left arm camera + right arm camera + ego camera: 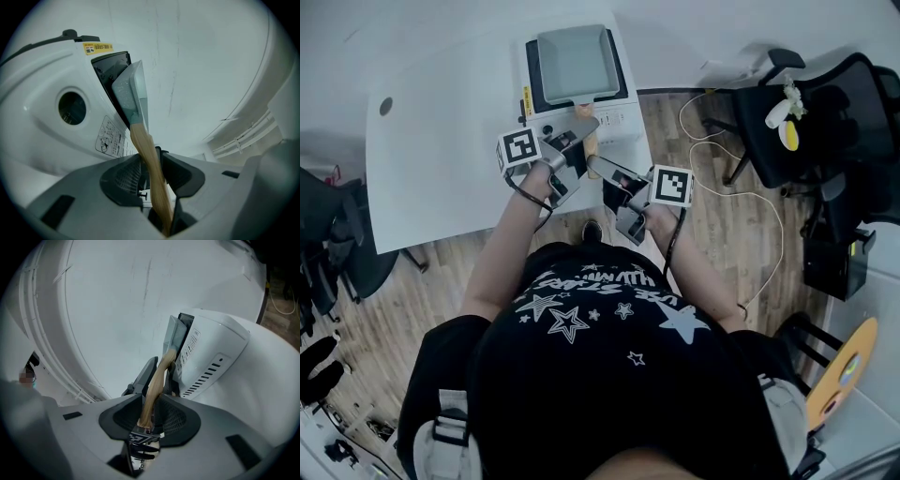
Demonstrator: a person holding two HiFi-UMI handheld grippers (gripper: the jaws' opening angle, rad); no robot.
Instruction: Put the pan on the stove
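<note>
A square grey pan [577,61] rests on the white stove [623,117] at the far edge of a white table [441,159]. Its wooden handle [590,142] points back toward me. My left gripper [577,131] is shut on the handle from the left, close to the pan. My right gripper [598,167] is shut on the handle's near end from the right. In the left gripper view the handle [150,159] runs between the pads of the left gripper [151,174] up to the pan [133,89]. In the right gripper view the handle's end [152,390] sits between the pads of the right gripper [149,416].
The stove's white front panel with a round knob [71,108] and vent slots [206,373] lies close to both grippers. Black office chairs [825,112] and a white cable [722,141] stand on the wooden floor at right. Another dark chair [328,244] is at left.
</note>
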